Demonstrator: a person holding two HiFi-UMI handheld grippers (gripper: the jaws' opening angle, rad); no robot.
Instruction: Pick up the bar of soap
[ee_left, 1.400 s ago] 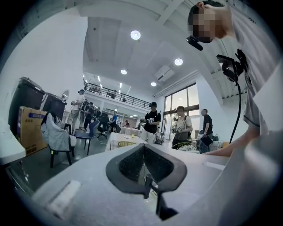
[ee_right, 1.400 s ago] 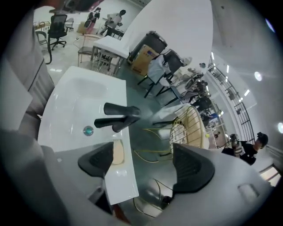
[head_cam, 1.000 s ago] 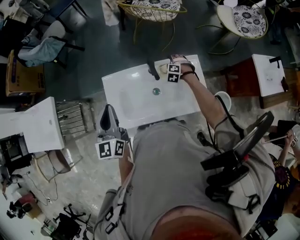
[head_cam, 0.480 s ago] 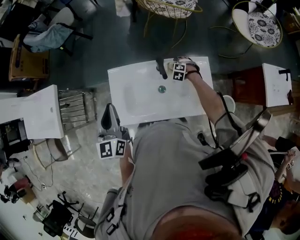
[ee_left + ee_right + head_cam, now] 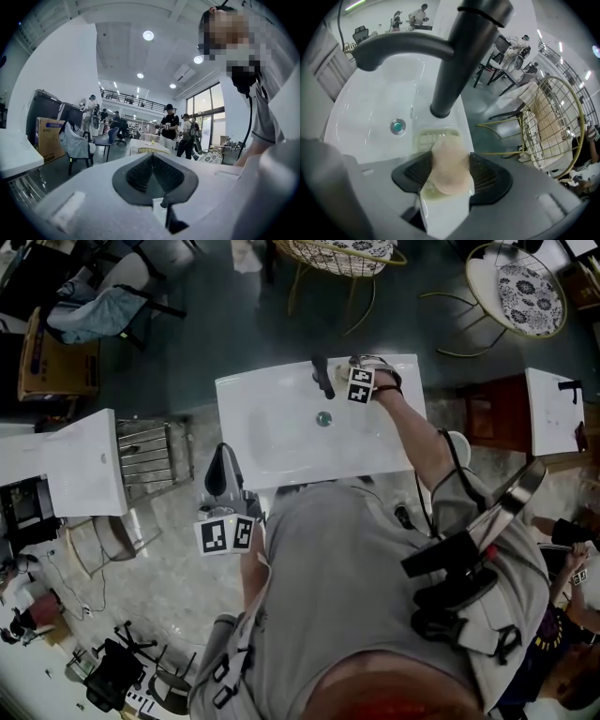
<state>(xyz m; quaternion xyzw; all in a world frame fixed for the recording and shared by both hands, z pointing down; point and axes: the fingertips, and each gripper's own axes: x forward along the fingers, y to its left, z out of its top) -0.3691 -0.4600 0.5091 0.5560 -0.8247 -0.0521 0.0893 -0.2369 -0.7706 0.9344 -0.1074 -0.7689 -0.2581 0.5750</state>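
Right gripper view: my right claw (image 5: pixel 449 177) is closing on the bar of soap (image 5: pixel 449 165); the pads now sit against both its sides, so the claw is grasping the soap, though the squeeze is not finished; the soap still lies over the pale soap dish (image 5: pixel 433 137), just in front of the base of the dark faucet (image 5: pixel 459 61), beside the basin drain (image 5: pixel 397 125); not lifted yet. Head view: right claw (image 5: pixel 354 381) has held the same spot at the back of the white surface (image 5: pixel 281 390) by the faucet over the last half second; only the jaws moved. I judge the reach done, with the lift next once the grip firms. Left claw (image 5: pixel 152 176) is clenched on nothing, parked off the surface near my waist.
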